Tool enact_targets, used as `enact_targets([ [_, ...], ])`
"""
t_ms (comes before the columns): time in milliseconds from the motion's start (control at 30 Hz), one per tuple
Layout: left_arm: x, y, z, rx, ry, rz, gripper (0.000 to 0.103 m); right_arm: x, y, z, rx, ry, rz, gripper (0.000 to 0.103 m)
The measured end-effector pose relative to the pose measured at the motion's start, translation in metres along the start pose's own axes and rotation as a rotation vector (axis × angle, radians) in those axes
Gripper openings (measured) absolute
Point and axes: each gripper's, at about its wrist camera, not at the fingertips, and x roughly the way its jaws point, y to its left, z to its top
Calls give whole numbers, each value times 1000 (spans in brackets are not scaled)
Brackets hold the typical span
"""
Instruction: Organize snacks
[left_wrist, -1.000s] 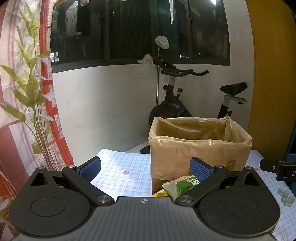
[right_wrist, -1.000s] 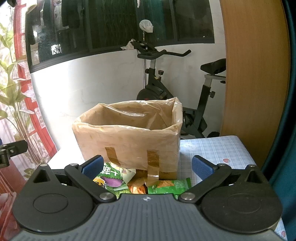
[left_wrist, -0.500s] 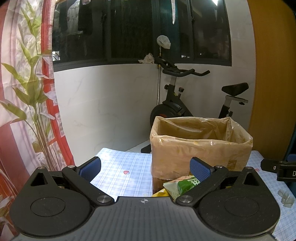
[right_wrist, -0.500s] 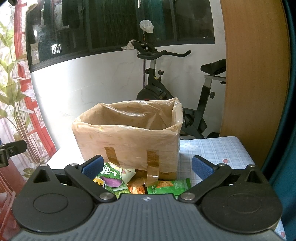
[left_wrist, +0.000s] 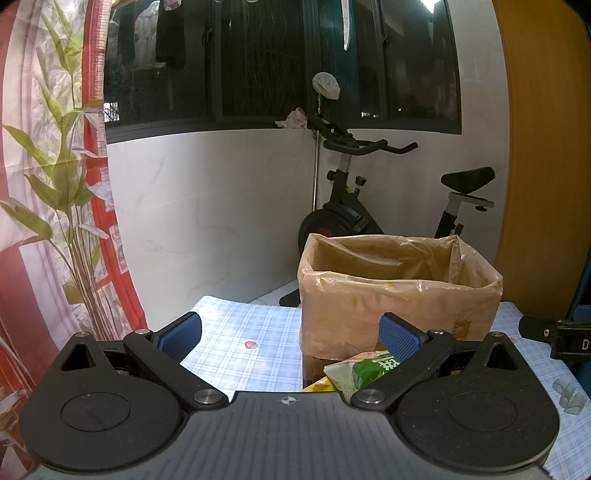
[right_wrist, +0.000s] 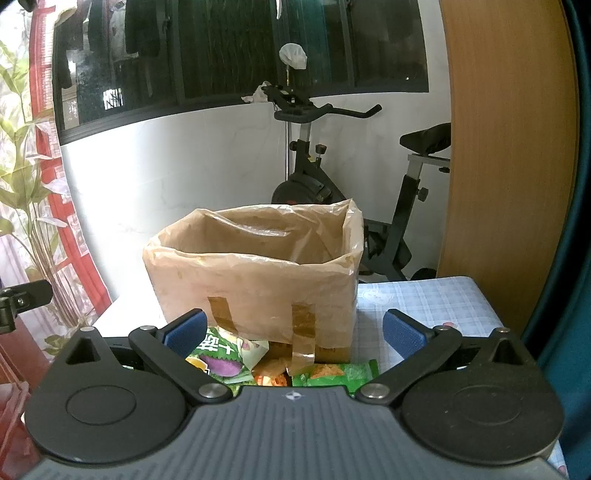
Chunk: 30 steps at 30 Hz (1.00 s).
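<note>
Plastic-lined box (right_wrist: 255, 280) mid-table, snack packets (right_wrist: 221, 354) apparently at its base, both tongs (left_wrist: 290, 334) (right_wrist: 293, 330) wide open, empty

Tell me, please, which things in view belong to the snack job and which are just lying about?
For the job:
- lined box
- purple-print packet
- green packet
- orange packet
- both grippers, left and right, fingers open

Lying about:
- exercise bike
- curtain
- white lump on the tablecloth

Exercise bike (left_wrist: 354, 206) stands on floor by white wall (left_wrist: 207, 221), behind table w/ blue checked cloth (left_wrist: 236, 354). Dark window (left_wrist: 280, 59) above wall. Leaf-print curtain (left_wrist: 48, 177) at left. Wooden panel (right_wrist: 506, 147) at right.
</note>
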Motion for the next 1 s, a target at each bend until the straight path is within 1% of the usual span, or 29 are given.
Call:
enact_targets([
  [1000,0,-1,1,-8,-7,3,103,-1,4,3,-16,-9,5,103],
])
